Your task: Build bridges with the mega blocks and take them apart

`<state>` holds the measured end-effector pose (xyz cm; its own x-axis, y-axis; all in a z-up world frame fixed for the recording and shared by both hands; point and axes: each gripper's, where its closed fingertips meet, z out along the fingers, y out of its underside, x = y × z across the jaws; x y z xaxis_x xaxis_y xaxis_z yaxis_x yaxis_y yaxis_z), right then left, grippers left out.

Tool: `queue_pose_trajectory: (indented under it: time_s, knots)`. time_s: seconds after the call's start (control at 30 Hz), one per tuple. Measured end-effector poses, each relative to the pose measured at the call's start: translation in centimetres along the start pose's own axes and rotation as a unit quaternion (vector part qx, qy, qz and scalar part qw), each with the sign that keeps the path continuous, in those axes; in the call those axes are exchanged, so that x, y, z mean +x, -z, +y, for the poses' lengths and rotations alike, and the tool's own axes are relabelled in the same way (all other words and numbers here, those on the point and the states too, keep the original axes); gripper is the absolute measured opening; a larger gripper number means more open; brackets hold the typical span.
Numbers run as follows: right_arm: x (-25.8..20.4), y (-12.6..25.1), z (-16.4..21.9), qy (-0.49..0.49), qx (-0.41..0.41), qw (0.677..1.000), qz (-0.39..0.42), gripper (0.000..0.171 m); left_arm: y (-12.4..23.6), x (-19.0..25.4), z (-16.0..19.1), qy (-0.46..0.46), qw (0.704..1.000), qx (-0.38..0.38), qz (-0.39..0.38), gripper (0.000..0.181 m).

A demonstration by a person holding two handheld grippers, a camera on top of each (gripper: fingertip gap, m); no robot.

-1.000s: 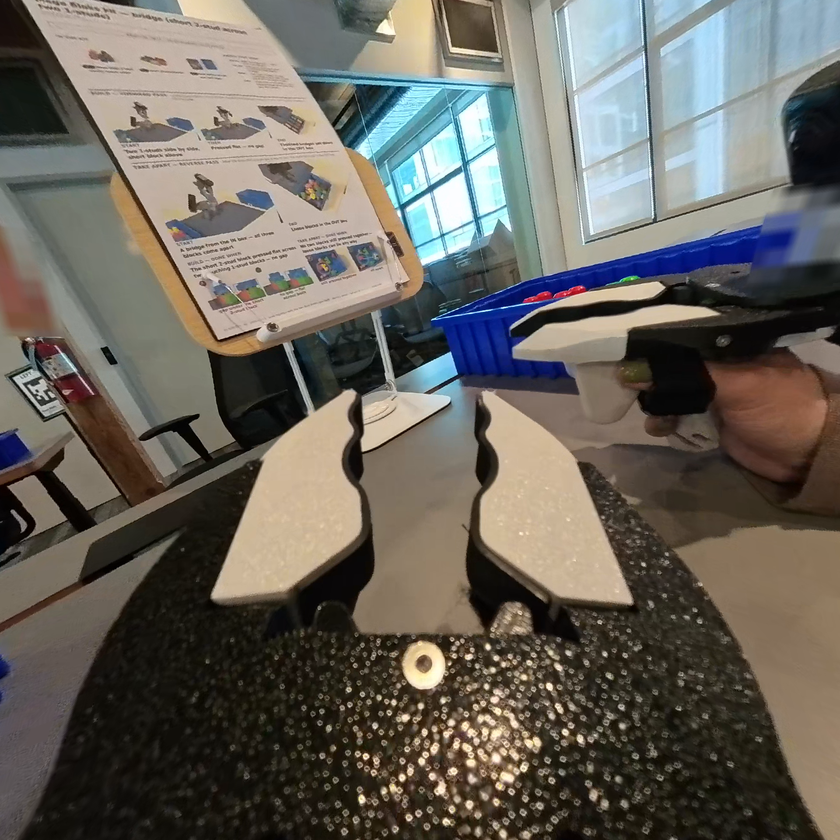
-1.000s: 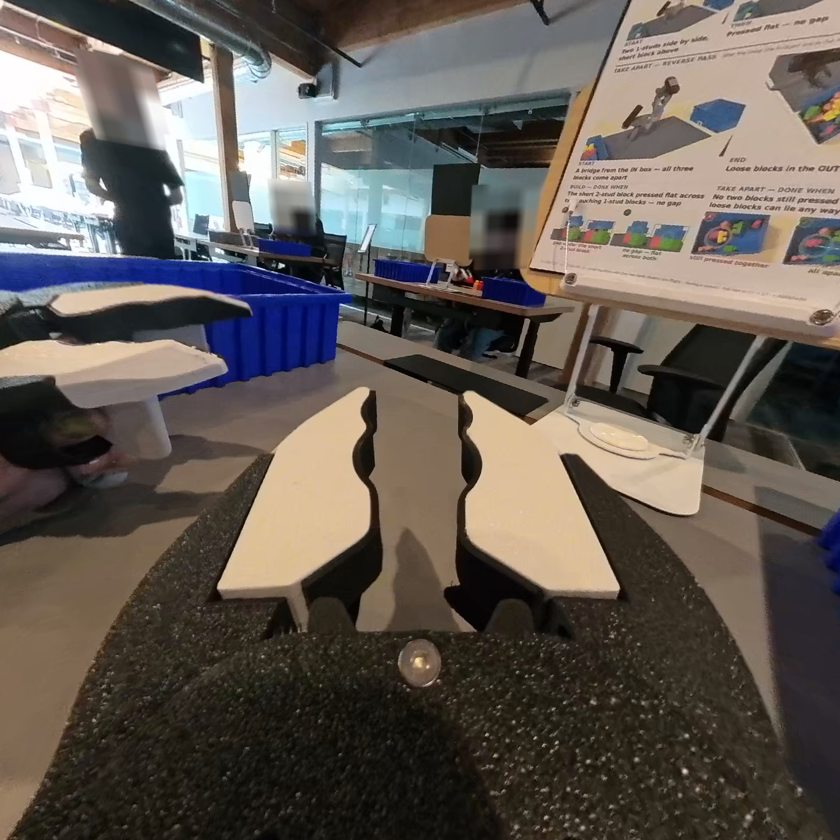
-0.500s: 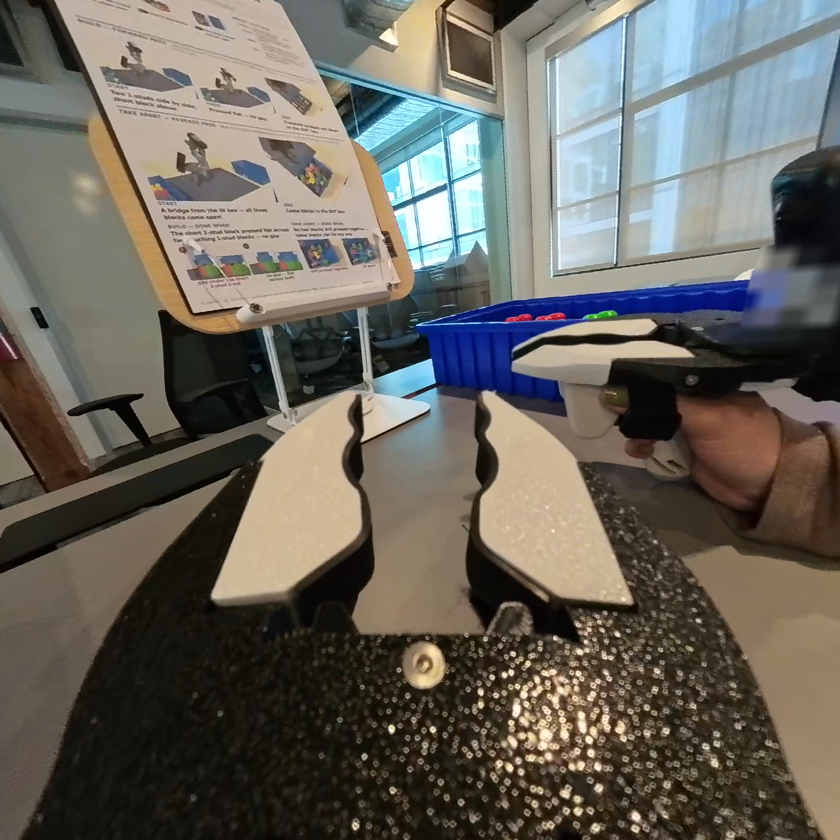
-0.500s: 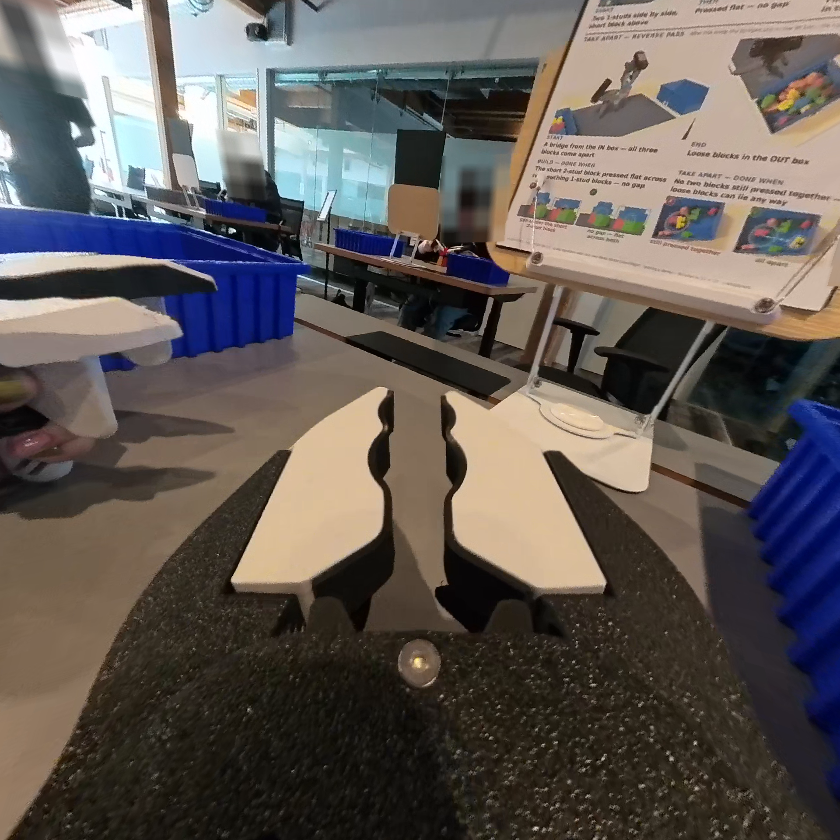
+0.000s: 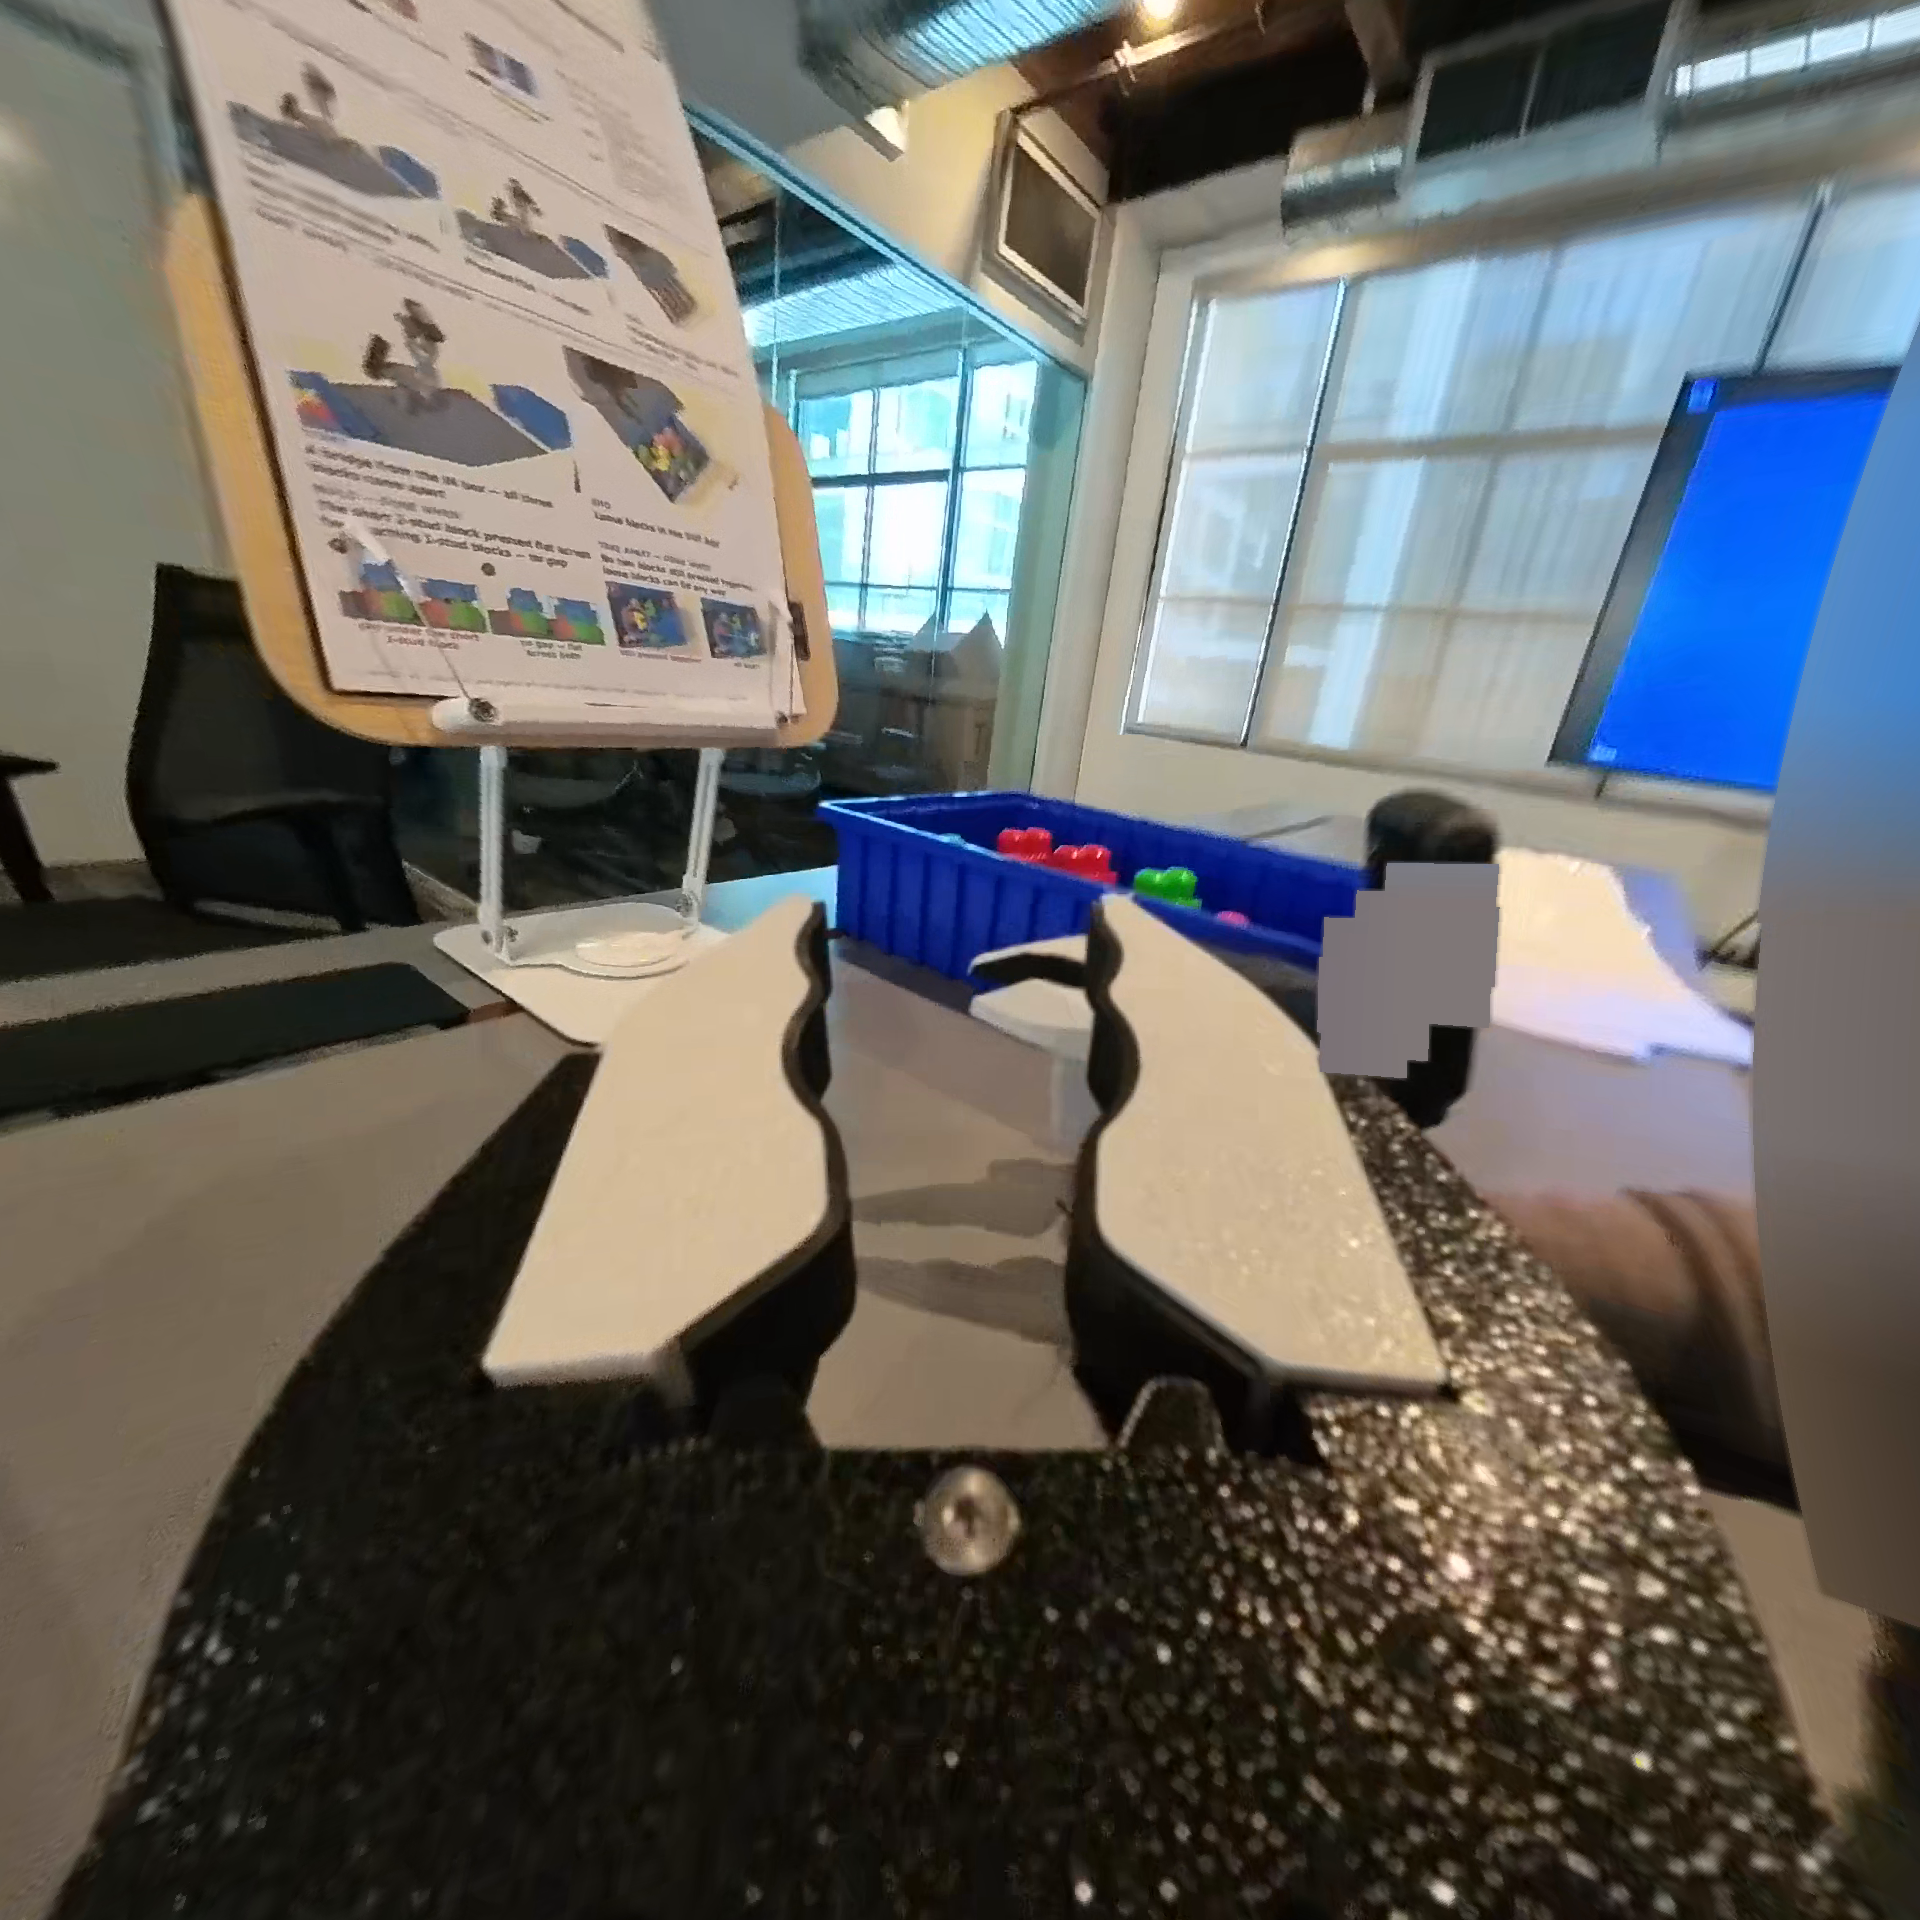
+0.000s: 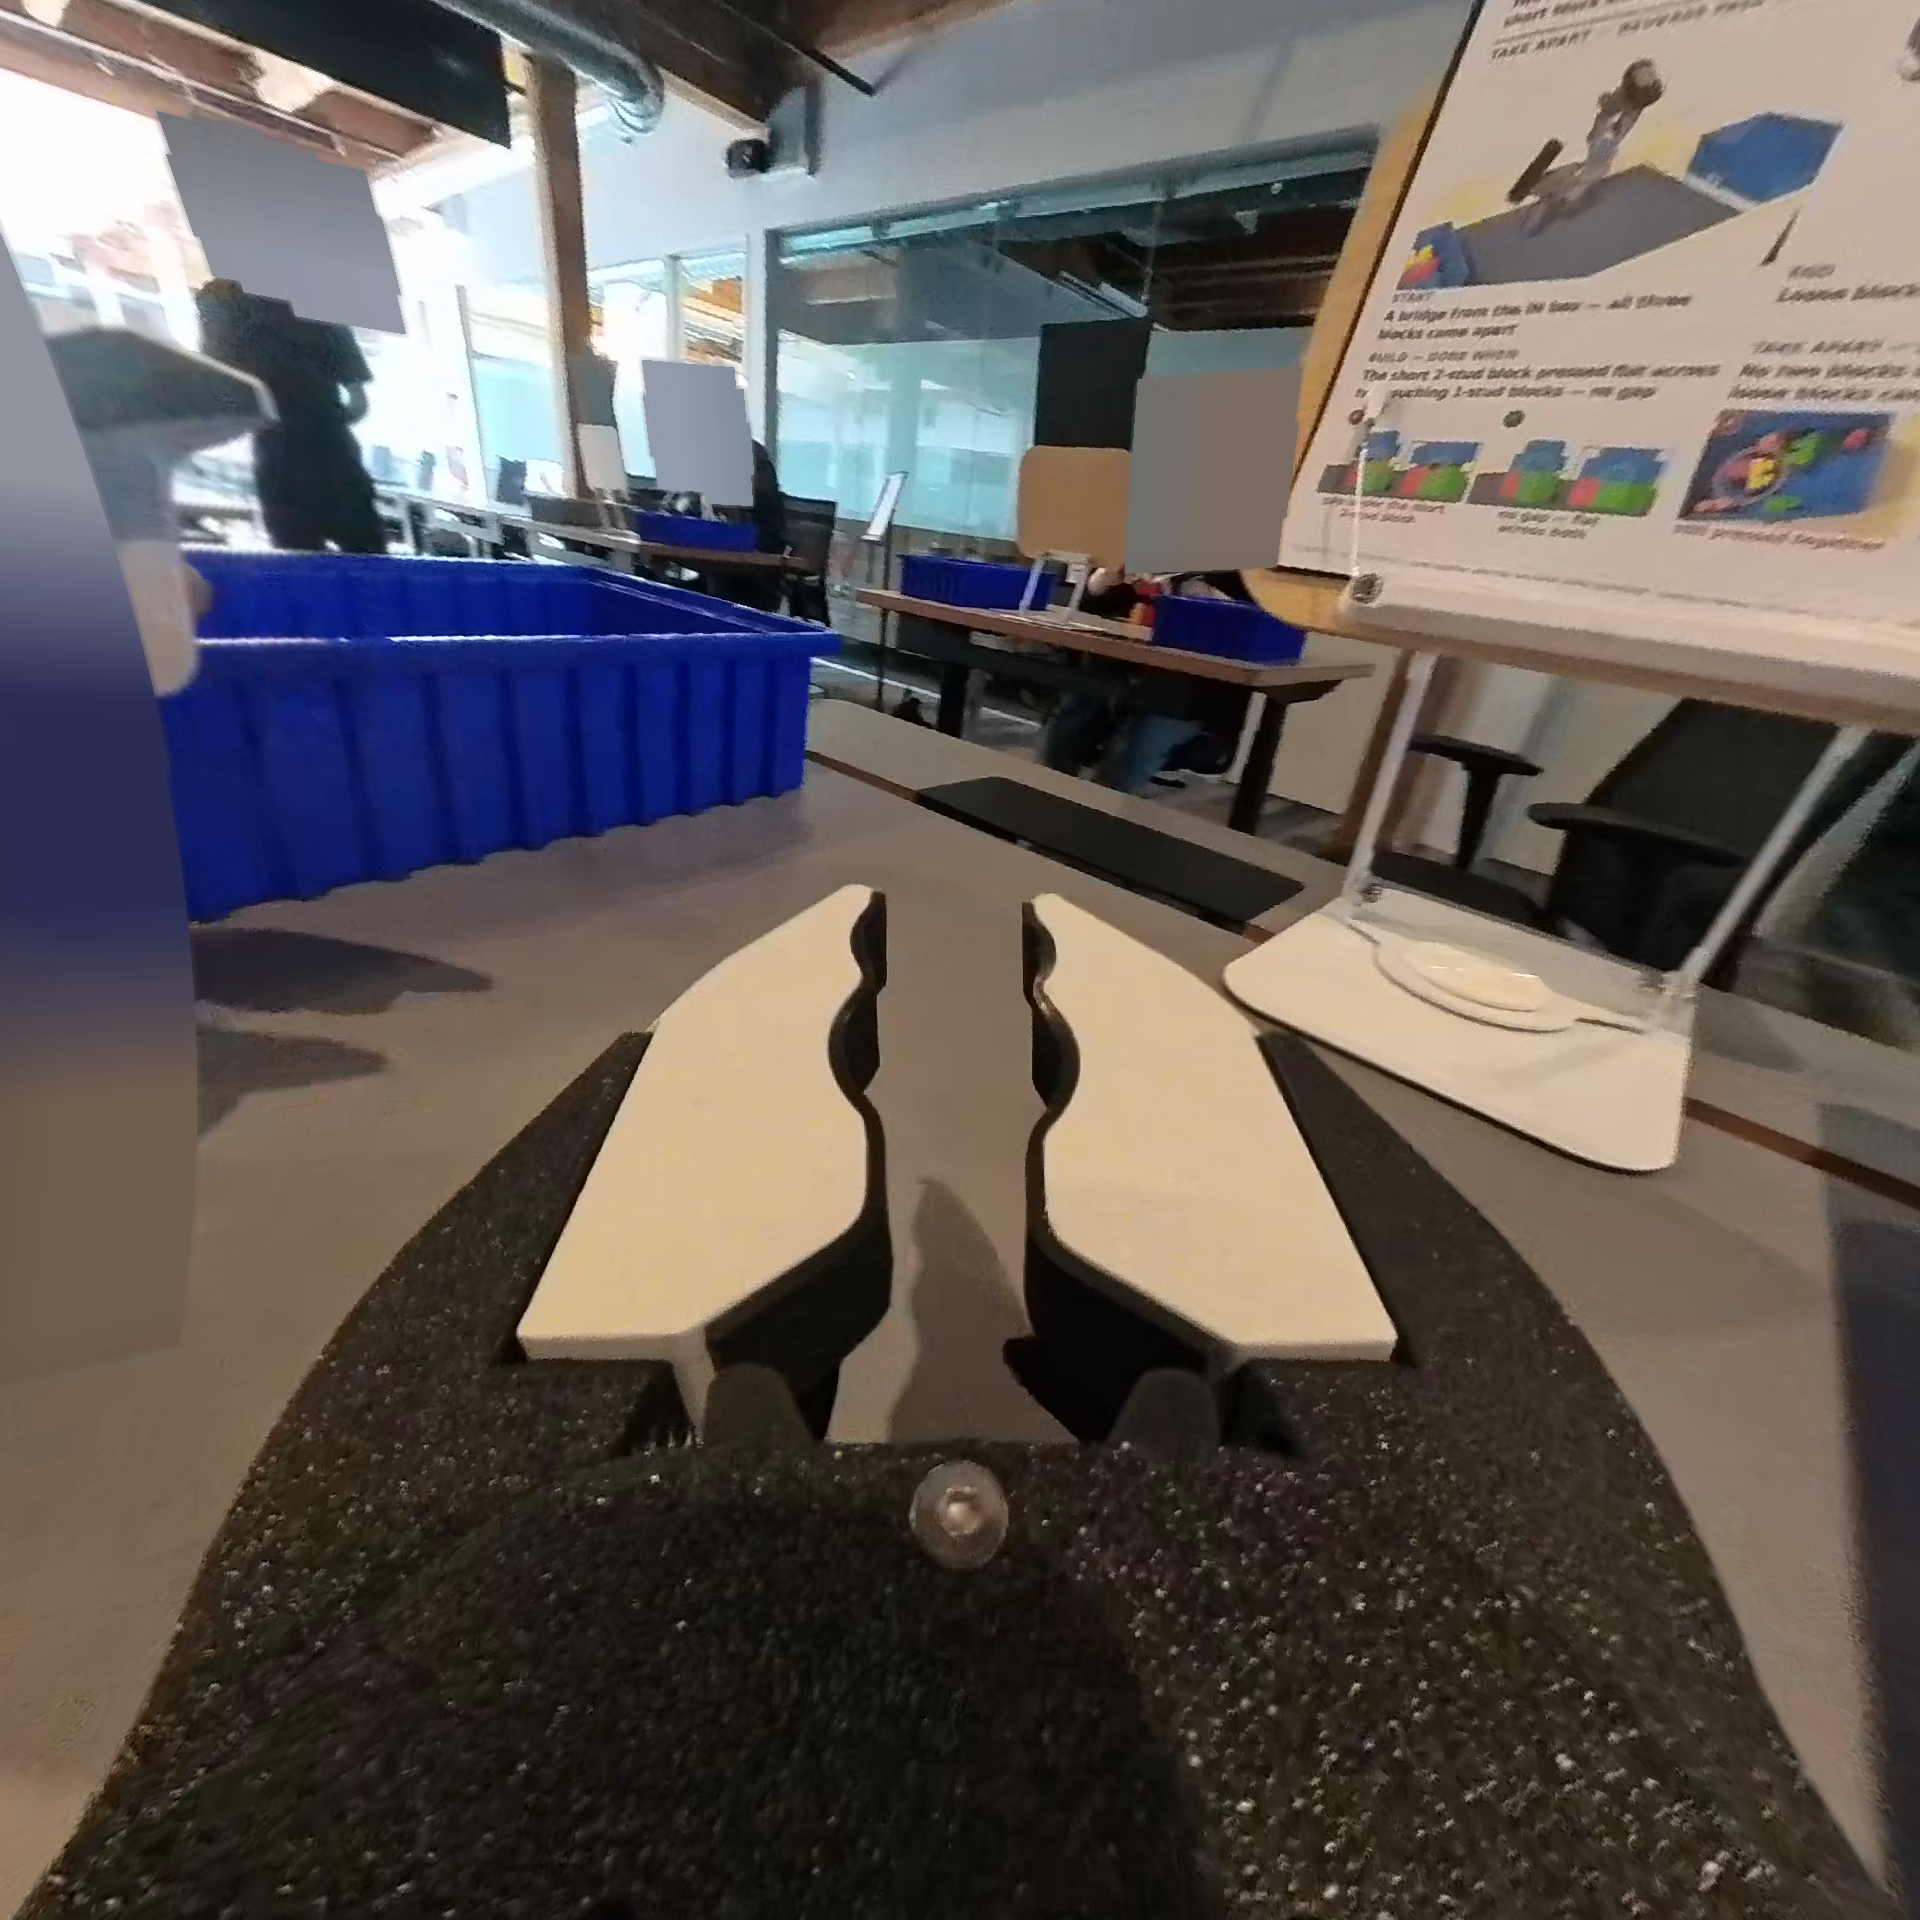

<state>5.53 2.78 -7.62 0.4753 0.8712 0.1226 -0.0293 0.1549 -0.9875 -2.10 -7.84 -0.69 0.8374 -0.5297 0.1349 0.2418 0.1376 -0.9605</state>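
My left gripper (image 5: 956,925) is open and empty, low over the grey table (image 5: 260,1195). Beyond its tips a blue bin (image 5: 935,904) holds red blocks (image 5: 1049,847) and green blocks (image 5: 1169,883). The white fingers (image 5: 1023,997) of the other gripper show just past my left gripper's right finger, in front of that bin. My right gripper (image 6: 956,909) is open with a narrow gap and empty, over bare table (image 6: 468,1091). A second blue bin (image 6: 499,727) stands to its left; its wall hides the inside. No block is on the table in either view.
An instruction sheet on a wooden board (image 5: 499,416) stands on a white base (image 5: 582,951), right of my right gripper in the right wrist view (image 6: 1475,1039). A blue screen (image 5: 1745,582) is at the far right. People and more tables with bins (image 6: 1091,634) are in the background. My right fingertips sit around 15 cm from my left ones.
The left wrist view has swung right, so the bin with blocks now lies straight ahead. The right gripper's jaws narrowed a little. Both stay empty.
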Motion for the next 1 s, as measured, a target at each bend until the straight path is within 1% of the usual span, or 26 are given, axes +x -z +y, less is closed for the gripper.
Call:
queue_pose_trajectory:
  time_s: [0.07, 0.17, 0.2, 0.23, 0.3, 0.37, 0.43, 0.47, 0.5, 0.57, 0.6, 0.67, 0.7, 0.73, 0.8, 0.83, 0.9, 0.93, 1.0]
  knots:
    - [-0.3, 0.0, -0.1, -0.011, 0.004, 1.0, -0.017, 0.024, 1.8, 0.0, -1.6, 0.03, 1.0, 0.006, -0.005, 0.044]
    - [-1.0, -0.1, -0.3, -0.022, 0.012, 0.999, -0.042, 0.024, 4.2, 0.0, -4.4, 0.04, 0.999, 0.001, 0.018, 0.025]
    - [-1.3, -0.1, -0.3, -0.026, 0.014, 0.998, -0.052, 0.025, 4.9, -0.8, -5.3, 0.033, 0.999, -0.009, 0.007, 0.025]
    - [-1.5, -0.2, -0.3, -0.029, 0.013, 0.998, -0.061, 0.025, 5.7, -2.2, -6.2, 0.019, 0.999, -0.022, -0.017, 0.025]
    - [-1.7, -0.3, -0.3, -0.031, 0.014, 0.997, -0.069, 0.028, 7.2, -6.5, -8.1, -0.024, 0.994, -0.061, -0.089, 0.025]
    - [-1.9, -0.4, -0.3, -0.028, 0.014, 0.997, -0.072, 0.028, 8.7, -12.2, -9.4, -0.071, 0.976, -0.114, -0.172, 0.027]
    - [-2.1, -0.4, -0.4, -0.025, 0.017, 0.997, -0.075, 0.028, 9.4, -17.6, -9.7, -0.086, 0.957, -0.162, -0.223, 0.03]
    - [-2.2, -0.3, -0.5, -0.023, 0.019, 0.997, -0.077, 0.028, 9.2, -19.9, -9.1, -0.083, 0.952, -0.187, -0.229, 0.032]
    - [-2.2, -0.3, -0.6, -0.02, 0.019, 0.997, -0.077, 0.028, 8.8, -21.9, -8.1, -0.078, 0.949, -0.21, -0.222, 0.038]
    - [-2.4, -0.3, -0.6, -0.014, 0.019, 0.997, -0.078, 0.028, 8.2, -26.3, -5.1, -0.055, 0.937, -0.26, -0.227, 0.037]
    - [-2.4, -0.3, -0.5, -0.012, 0.018, 0.997, -0.079, 0.028, 8.1, -28.4, -3.2, -0.046, 0.925, -0.294, -0.235, 0.041]
    - [-2.5, -0.3, -0.5, -0.009, 0.016, 0.997, -0.078, 0.028, 8.7, -32.4, 0.1, -0.054, 0.889, -0.368, -0.267, 0.052]
    - [-2.5, -0.3, -0.5, -0.008, 0.016, 0.997, -0.078, 0.028, 8.9, -33.9, 1.4, -0.055, 0.875, -0.391, -0.279, 0.054]
    - [-2.4, -0.3, -0.5, -0.008, 0.016, 0.997, -0.077, 0.028, 8.8, -34.8, 2.6, -0.046, 0.869, -0.407, -0.278, 0.054]
    - [-2.3, -0.4, -0.5, -0.01, 0.016, 0.997, -0.075, 0.028, 8.4, -35.3, 5.2, -0.017, 0.859, -0.444, -0.253, 0.051]
    - [-2.2, -0.4, -0.4, -0.01, 0.015, 0.997, -0.072, 0.028, 8.4, -35.4, 6.3, -0.008, 0.85, -0.467, -0.243, 0.054]
    - [-2.0, -0.4, -0.4, -0.014, 0.015, 0.997, -0.069, 0.027, 8.3, -35.7, 7.9, -0.018, 0.833, -0.502, -0.234, 0.062]
    - [-1.9, -0.5, -0.4, -0.016, 0.016, 0.997, -0.069, 0.027, 8.2, -35.8, 8.5, -0.027, 0.828, -0.51, -0.231, 0.065]
    - [-1.8, -0.5, -0.4, -0.021, 0.015, 0.997, -0.068, 0.027, 8.1, -36.2, 9.3, -0.046, 0.82, -0.521, -0.234, 0.064]
